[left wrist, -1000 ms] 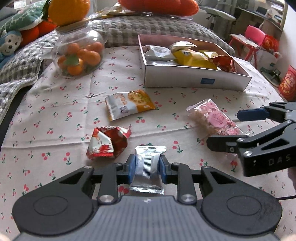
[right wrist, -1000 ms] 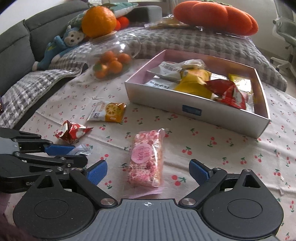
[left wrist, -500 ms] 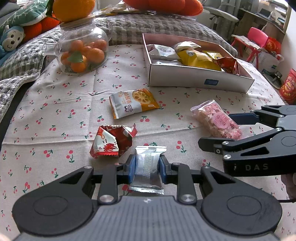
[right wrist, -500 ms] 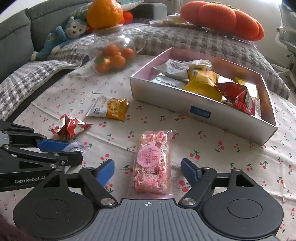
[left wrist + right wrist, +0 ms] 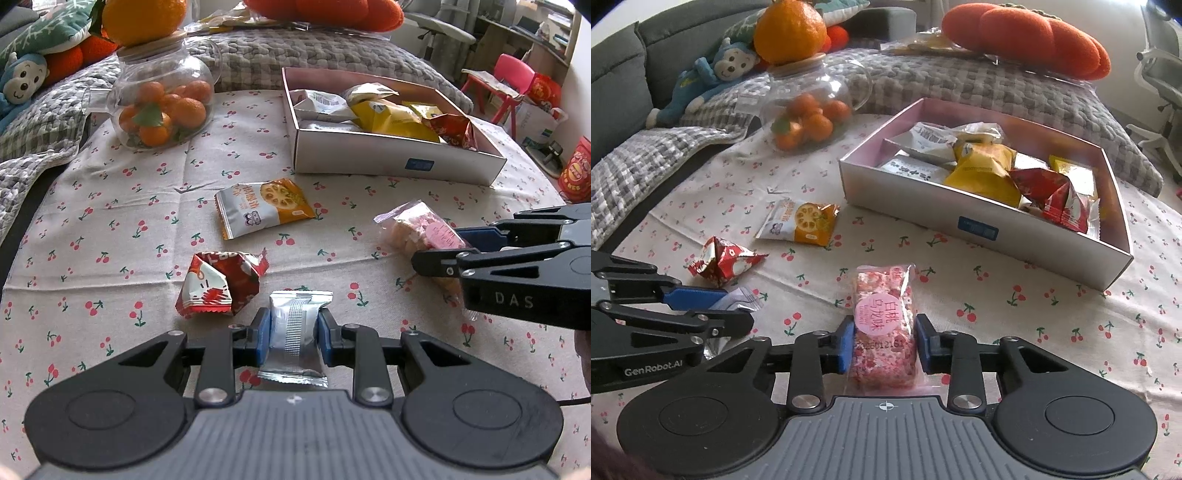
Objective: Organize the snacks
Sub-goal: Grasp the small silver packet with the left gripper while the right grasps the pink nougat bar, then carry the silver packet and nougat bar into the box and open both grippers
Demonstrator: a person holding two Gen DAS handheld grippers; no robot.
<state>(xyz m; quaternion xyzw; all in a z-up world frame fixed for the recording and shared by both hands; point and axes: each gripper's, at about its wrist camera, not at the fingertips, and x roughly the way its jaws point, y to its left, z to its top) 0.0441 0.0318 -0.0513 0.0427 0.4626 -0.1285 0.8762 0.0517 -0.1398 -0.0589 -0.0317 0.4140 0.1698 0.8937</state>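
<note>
The left gripper (image 5: 293, 334) keeps its blue fingers (image 5: 261, 338) closed on the small silver foil snack packet (image 5: 295, 332), as it did a second ago. The change is on the right: the right gripper (image 5: 885, 345), wide open one second ago, has now closed its fingers (image 5: 846, 345) onto the sides of the clear packet of pink puffed-rice bar (image 5: 882, 325), which still lies on the cherry-print counter (image 5: 110, 229). So I judge both hands are now loaded, and carrying to the white rectangular cardboard box (image 5: 979, 225) at 1 o'clock comes next.

Count, from left to right: one round glass jar of small oranges (image 5: 162, 107) at 10 o'clock; one crumpled red snack packet (image 5: 218, 284); one silver packet, held; one orange-and-white lotus-root chip packet (image 5: 262, 206) at 12 o'clock; one pink packet, gripped; one box, holding at least six packets. Two snacks lie free outside the box.
</note>
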